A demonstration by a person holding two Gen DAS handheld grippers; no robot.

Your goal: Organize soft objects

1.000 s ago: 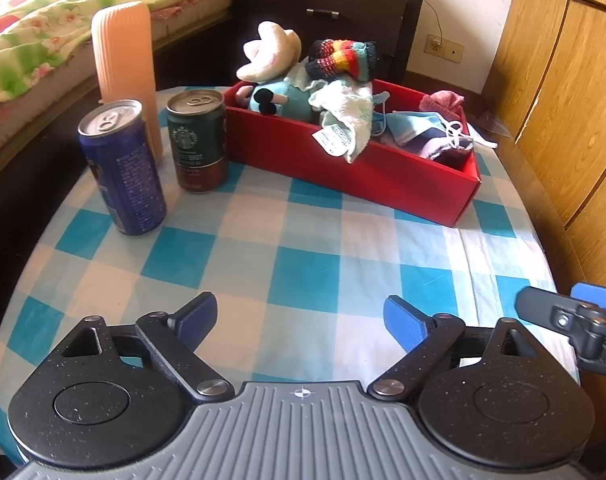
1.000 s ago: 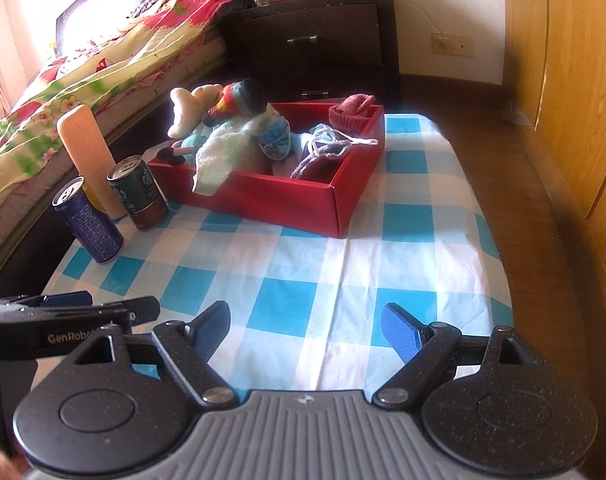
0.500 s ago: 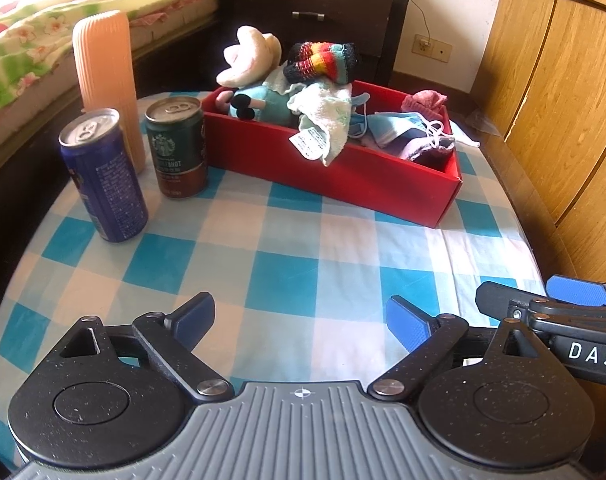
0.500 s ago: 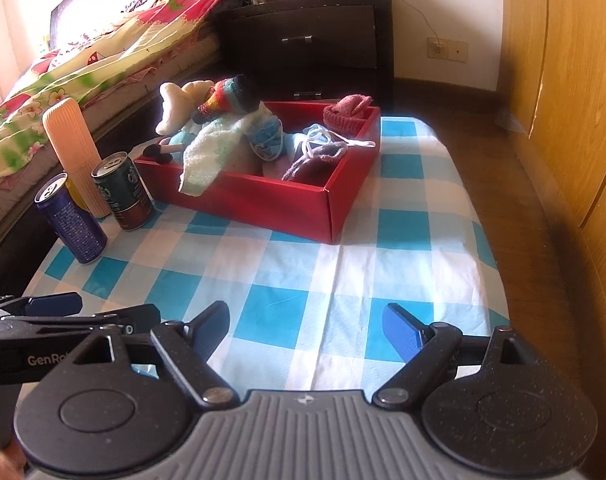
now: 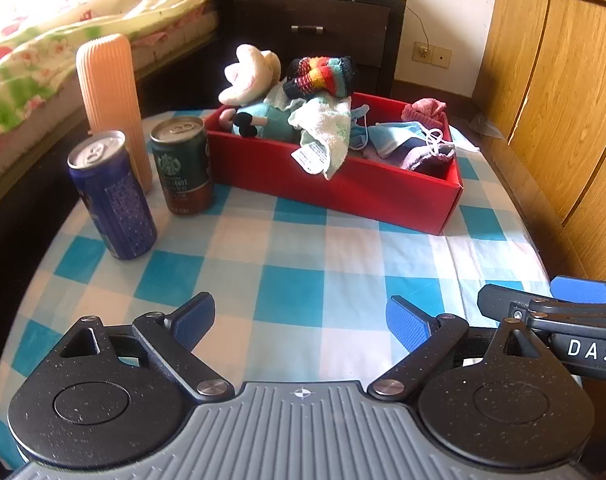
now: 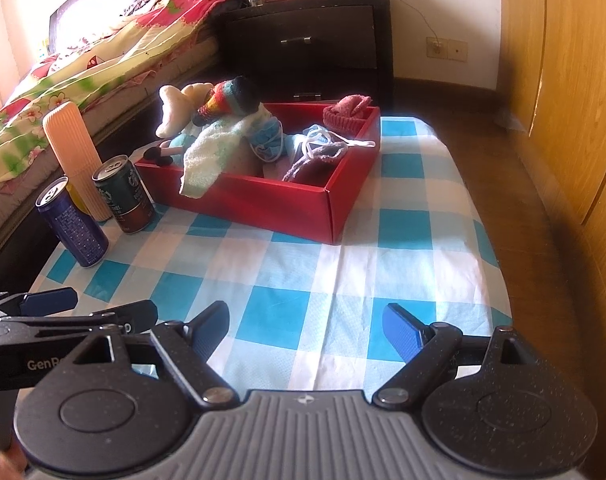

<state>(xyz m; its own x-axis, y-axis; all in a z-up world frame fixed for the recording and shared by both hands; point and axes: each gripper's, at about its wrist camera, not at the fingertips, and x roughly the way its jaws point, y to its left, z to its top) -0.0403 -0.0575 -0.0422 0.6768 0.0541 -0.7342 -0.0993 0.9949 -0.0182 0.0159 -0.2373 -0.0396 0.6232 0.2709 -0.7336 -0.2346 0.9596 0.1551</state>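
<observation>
Little has shifted since a second ago: from the left wrist view the red box [image 5: 367, 188] and cans sit slightly differently in frame, and more of the right gripper's side shows at the edge, while the right wrist view is all but unchanged. Both tools hover over the near end of the checked tablecloth [image 5: 303, 248]. Left gripper [image 5: 299, 322] has its jaws spread wide with only cloth showing between them; right gripper [image 6: 306, 326] likewise stands spread and pinches nothing. Well ahead of both pairs of jaws the red box holds the soft things: a plush toy [image 5: 255, 96], a striped knit piece [image 5: 323, 74], a pale towel [image 5: 327, 128] draped over its front wall, face masks [image 5: 399, 138] and a pink knit item [image 5: 425, 110]. Ahead and left of the left jaws stand a blue can [image 5: 111, 196], a green can [image 5: 181, 166] and a ribbed peach container [image 5: 111, 100]
</observation>
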